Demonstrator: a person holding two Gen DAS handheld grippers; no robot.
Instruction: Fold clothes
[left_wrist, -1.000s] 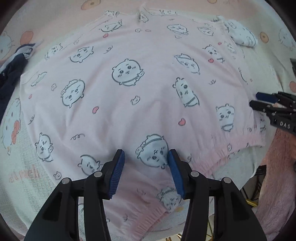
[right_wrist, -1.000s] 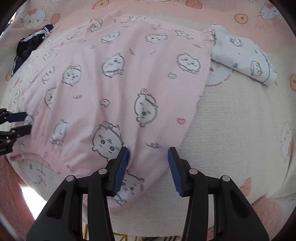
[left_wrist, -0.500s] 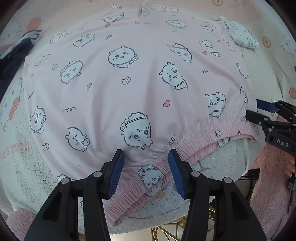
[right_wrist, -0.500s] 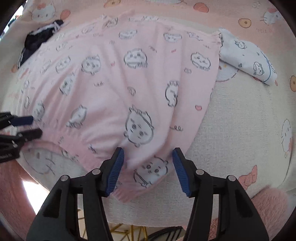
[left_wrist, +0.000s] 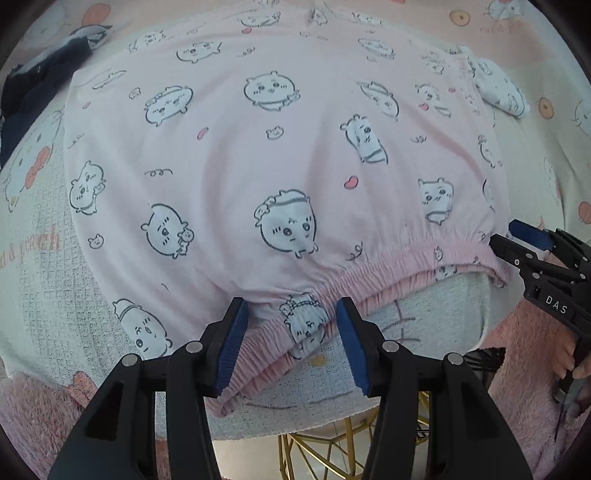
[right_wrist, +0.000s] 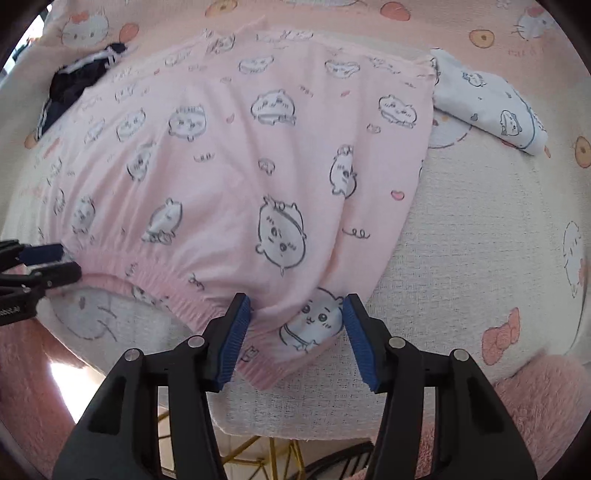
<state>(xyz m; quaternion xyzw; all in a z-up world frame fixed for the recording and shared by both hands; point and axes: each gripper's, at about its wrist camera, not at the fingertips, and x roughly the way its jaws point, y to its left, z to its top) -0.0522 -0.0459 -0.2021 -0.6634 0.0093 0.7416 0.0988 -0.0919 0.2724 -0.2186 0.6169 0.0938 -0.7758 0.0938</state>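
Pink garment (left_wrist: 280, 155) with cartoon-animal print lies spread flat on the worktop (right_wrist: 480, 236), which is covered by a cream cat-print blanket. Elastic gathered hem (left_wrist: 369, 273) is the near edge, running right along the worktop's near edge and partly draping over it.

Left tool (left_wrist: 290, 343): jaws apart, gripping nothing, straddling the hem near its left end; hem fabric sits between the blue pads (left_wrist: 232, 343), contact unclear.

Right tool (right_wrist: 295, 339): jaws apart, nothing gripped, over the garment's near right corner, with a printed face between the pads.

Each tool shows in the other's view: right tool (left_wrist: 535, 254) just beside the hem's right end, left tool (right_wrist: 40, 266) at the hem's left end.

Edges: right side of the garment (right_wrist: 417, 184) runs straight from far to near. Bare blanket to the right of it, open room there. Folded white printed garment (right_wrist: 491, 107) sits far right, touching the pink garment's far right corner. Dark garment (right_wrist: 74, 81) bunched far left, at the far left corner. Gold wire frame (left_wrist: 332, 446) visible below the near worktop edge.
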